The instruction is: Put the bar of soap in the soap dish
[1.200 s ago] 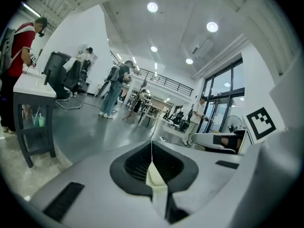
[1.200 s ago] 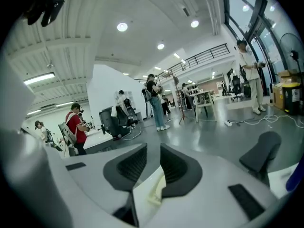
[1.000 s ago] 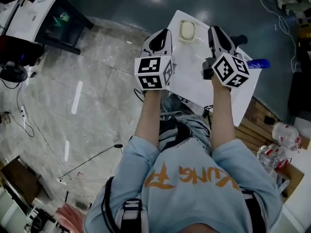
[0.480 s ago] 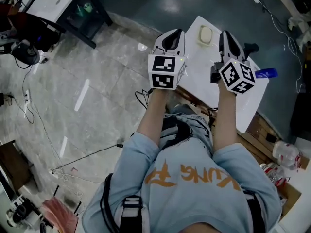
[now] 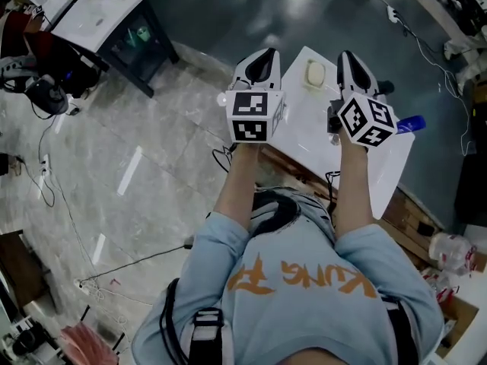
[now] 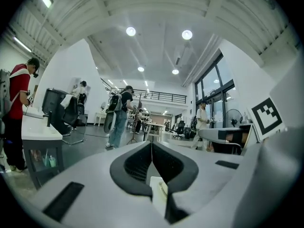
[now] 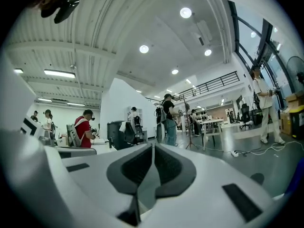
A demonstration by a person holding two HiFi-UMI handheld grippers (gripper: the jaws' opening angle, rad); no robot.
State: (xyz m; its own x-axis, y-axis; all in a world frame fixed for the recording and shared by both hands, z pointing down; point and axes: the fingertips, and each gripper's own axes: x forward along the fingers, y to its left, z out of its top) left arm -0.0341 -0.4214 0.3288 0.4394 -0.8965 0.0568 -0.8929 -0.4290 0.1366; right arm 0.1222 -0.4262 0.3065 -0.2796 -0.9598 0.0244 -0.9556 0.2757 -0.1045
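Observation:
In the head view a cream soap dish (image 5: 316, 73) sits at the far end of the white table (image 5: 304, 131), with a pale bar-like shape inside its rim. Both grippers are held up level, well above the table and on either side of the dish. My left gripper (image 5: 259, 55) is shut and empty; in the left gripper view (image 6: 152, 144) its tips meet against the open room. My right gripper (image 5: 347, 55) is shut too, and in the right gripper view (image 7: 153, 147) nothing lies between its pads.
A blue object (image 5: 409, 123) lies at the table's right edge, with a dark item (image 5: 385, 88) behind the right gripper. A black-framed table (image 5: 114, 23) stands at the upper left, cables (image 5: 46, 181) trail over the floor, and bottles (image 5: 450, 249) sit at the lower right. People stand in the room beyond.
Both grippers have risen together above the table. The table and dish have shifted a little rightward and look smaller in the head view.

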